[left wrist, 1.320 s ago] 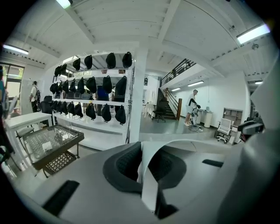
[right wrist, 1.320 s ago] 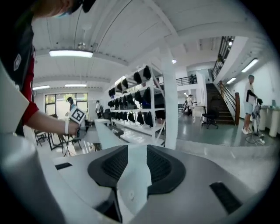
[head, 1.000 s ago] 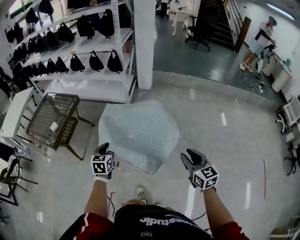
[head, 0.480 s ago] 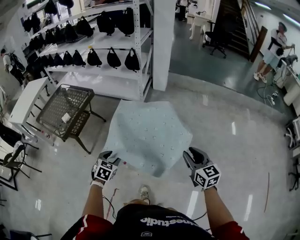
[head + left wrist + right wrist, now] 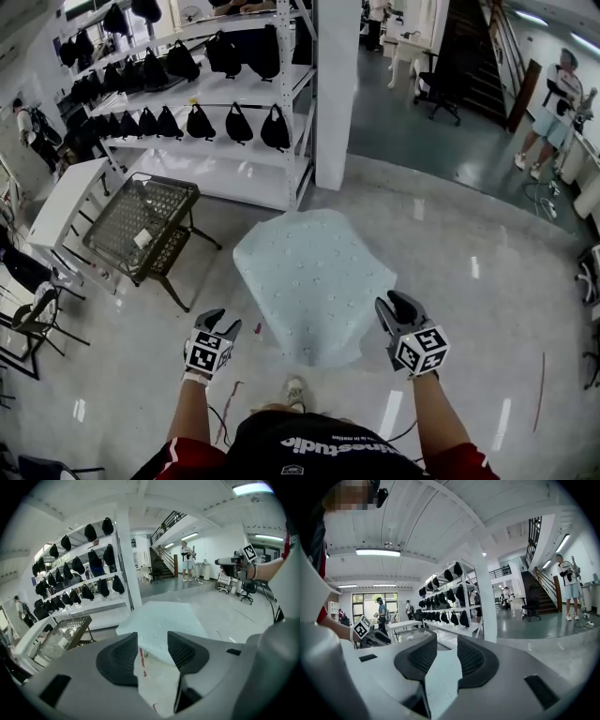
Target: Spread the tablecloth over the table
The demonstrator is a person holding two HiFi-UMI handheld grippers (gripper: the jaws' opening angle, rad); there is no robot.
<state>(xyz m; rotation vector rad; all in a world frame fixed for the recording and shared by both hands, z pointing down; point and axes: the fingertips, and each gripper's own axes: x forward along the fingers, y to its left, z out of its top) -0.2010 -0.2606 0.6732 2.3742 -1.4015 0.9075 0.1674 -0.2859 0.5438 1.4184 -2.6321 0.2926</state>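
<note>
Two grippers were held out above the glossy floor. The left gripper stood wide, its jaws having just been opening, with nothing between its pads, near but off the cloth's near-left edge. The right gripper was clamped on the near-right edge of the light blue tablecloth, a fold pinched between its pads. The cloth lay spread out ahead, between the grippers and the far shelving of black bags.
</note>
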